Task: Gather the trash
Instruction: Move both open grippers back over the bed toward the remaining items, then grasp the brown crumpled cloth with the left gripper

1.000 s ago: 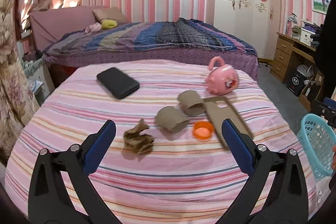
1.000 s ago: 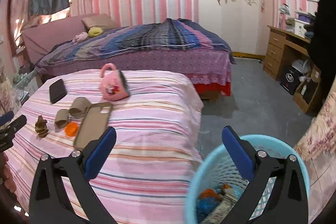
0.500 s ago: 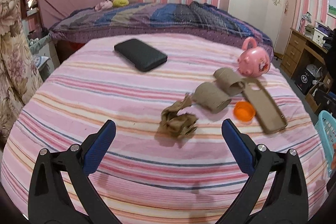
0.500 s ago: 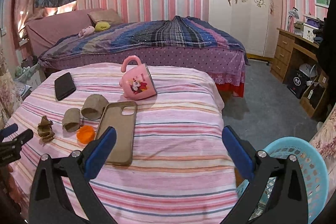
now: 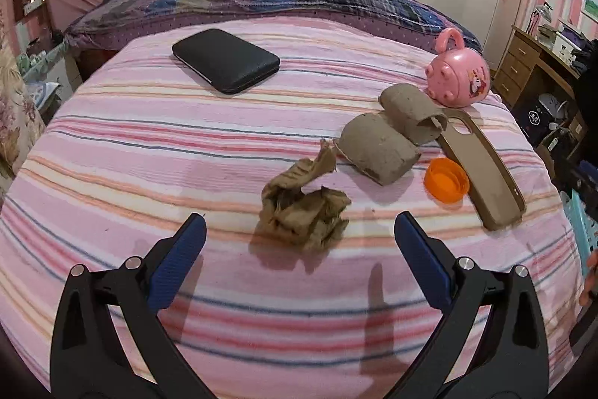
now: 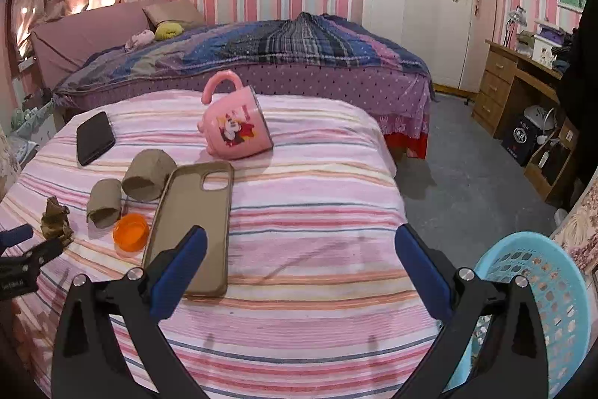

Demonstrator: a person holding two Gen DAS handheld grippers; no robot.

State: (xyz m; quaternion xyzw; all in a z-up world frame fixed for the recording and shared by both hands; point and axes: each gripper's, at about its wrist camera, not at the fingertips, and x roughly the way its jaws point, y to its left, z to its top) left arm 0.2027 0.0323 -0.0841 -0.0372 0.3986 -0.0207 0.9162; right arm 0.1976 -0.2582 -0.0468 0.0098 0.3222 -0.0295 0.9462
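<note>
Crumpled brown paper [image 5: 302,208] mid-bedspread, clear of every edge, just ahead of wide-spread left fingers [image 5: 179,260].

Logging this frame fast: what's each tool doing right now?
Left tool: open, empty, crumpled brown paper just ahead.
Right tool: open, empty, above the striped bedspread.

No readable text in either view. Pink mug [image 6: 236,128] carries only a cartoon mouse print, no words. White marking on the dark box [image 6: 520,136] under the desk and small print on the left gripper body are too blurred to read.
</note>
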